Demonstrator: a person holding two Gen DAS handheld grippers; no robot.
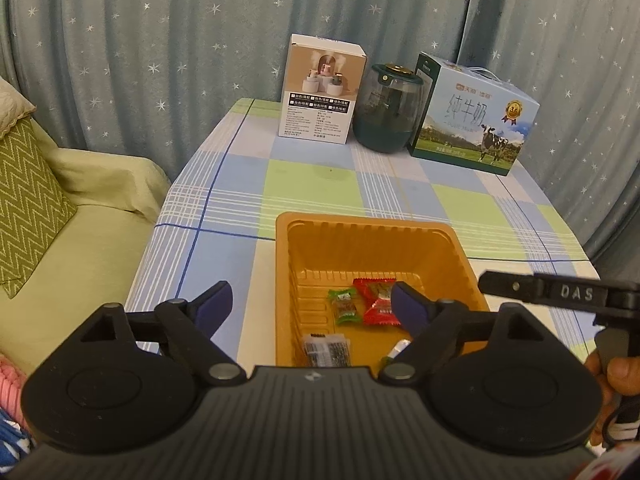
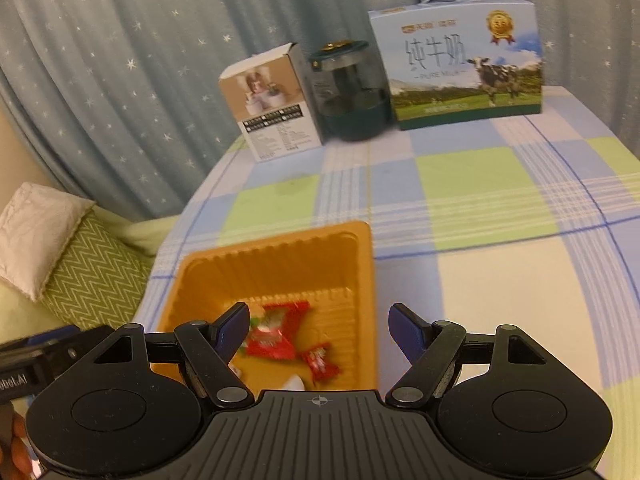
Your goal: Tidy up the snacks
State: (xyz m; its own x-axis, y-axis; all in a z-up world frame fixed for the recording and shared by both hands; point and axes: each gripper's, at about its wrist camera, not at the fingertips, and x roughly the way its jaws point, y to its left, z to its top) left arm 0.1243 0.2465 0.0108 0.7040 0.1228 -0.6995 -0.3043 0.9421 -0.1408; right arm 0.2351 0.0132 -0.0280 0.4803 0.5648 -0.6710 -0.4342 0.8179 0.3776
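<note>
Your left gripper (image 1: 310, 300) and right gripper (image 2: 318, 328): jaws spread, nothing pinched. Orange plastic tray (image 1: 320, 232) near table's front edge holds red candy wrapper (image 1: 378, 300), green candy (image 1: 343, 306).

Warm, dim indoor light with soft shadows – no glare. Fisheye bending bows the curtain (image 1: 160, 60) toward 12 o'clock; right wrist view shows motion-blurred tray (image 2: 272, 264).

Black tool (image 1: 310, 304), blue fingertips (image 1: 404, 304)
</note>
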